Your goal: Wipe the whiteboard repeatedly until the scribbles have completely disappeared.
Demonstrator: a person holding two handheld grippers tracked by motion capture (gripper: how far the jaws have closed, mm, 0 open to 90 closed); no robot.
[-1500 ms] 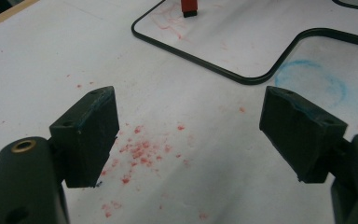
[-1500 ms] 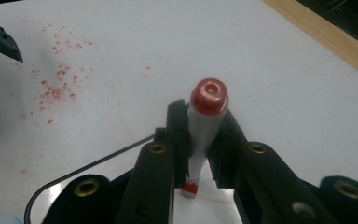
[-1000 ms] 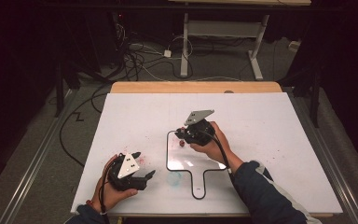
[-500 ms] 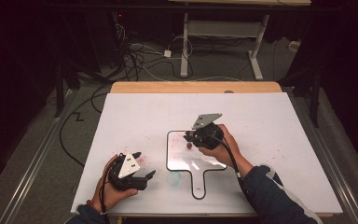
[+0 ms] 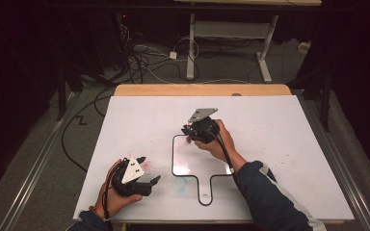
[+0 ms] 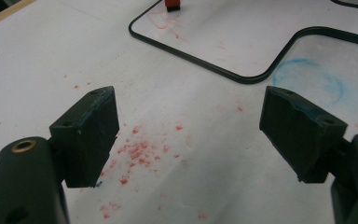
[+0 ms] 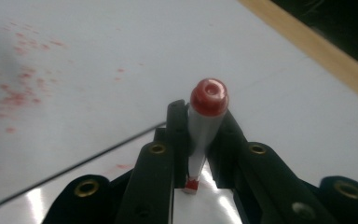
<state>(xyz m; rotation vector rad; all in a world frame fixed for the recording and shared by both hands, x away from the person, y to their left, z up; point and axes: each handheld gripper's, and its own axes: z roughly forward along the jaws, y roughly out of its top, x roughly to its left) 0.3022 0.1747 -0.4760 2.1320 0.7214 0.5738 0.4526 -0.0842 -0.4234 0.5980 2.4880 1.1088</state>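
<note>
Lower left in the high view, the left gripper [image 5: 147, 183] rests on the white table [image 5: 289, 125] with its jaws spread wide and nothing between them; its own view shows red specks [image 6: 137, 151] on the surface between the pads. Toward the frame's centre, the right gripper [image 5: 189, 133] is clamped on a red-capped marker [image 7: 204, 126], whose red tip meets the upper left corner of the black-rimmed handled board [image 5: 192, 161].
</note>
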